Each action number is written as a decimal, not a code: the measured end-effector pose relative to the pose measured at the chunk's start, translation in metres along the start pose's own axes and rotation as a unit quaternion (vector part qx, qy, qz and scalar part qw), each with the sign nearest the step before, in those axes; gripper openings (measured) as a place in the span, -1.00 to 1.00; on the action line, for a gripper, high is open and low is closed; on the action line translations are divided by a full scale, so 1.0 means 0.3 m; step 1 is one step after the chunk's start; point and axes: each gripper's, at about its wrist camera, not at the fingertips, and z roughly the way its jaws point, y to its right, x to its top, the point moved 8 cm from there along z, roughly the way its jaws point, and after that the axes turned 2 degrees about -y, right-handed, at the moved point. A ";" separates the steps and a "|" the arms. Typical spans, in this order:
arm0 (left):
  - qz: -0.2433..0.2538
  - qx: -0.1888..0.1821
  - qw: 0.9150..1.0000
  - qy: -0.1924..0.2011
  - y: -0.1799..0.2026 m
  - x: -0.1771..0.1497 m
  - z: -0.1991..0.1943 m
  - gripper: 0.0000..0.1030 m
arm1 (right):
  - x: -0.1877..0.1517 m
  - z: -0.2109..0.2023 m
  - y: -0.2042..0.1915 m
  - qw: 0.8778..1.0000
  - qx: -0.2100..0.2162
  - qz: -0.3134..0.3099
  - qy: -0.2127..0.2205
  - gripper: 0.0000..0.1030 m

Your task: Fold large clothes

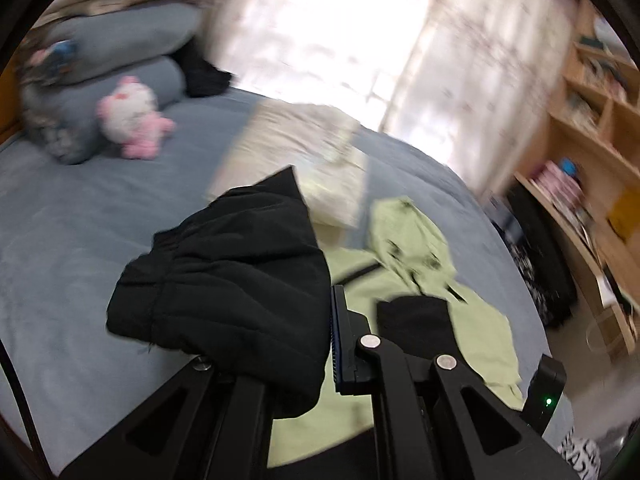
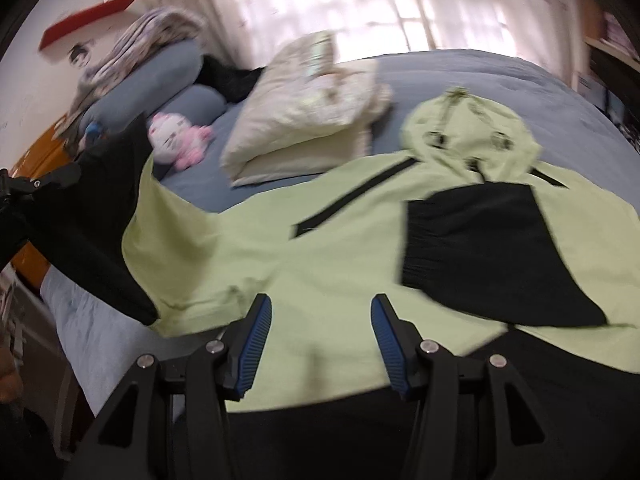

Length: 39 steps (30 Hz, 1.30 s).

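One sleeve [image 1: 224, 280] is pinched tight in the left claw [image 1: 326, 344], probably by its cuff. Lay it flat across the jacket [image 2: 320, 240], while the right claw [image 2: 318, 340] waits open and empty above.

Bare blue bed [image 1: 72, 232] left of the green jacket [image 2: 320, 248] gives you room; folded cream bedding [image 2: 304, 120] blocks just beyond it, pink plush [image 2: 176, 140] and pillows [image 2: 160, 76] farther left
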 end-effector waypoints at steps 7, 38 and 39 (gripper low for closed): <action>0.042 -0.005 0.996 -0.077 0.235 -0.212 0.276 -0.92 | -0.043 -0.082 0.272 0.998 -0.029 0.058 0.008 0.01; -0.013 0.026 0.991 -0.133 0.033 -0.493 0.175 0.37 | -0.100 -0.025 0.177 0.998 0.038 0.008 -0.043 0.07; -0.015 0.034 0.991 -0.132 0.016 -0.494 0.170 0.37 | -0.099 -0.021 0.149 0.998 0.044 -0.004 -0.046 0.16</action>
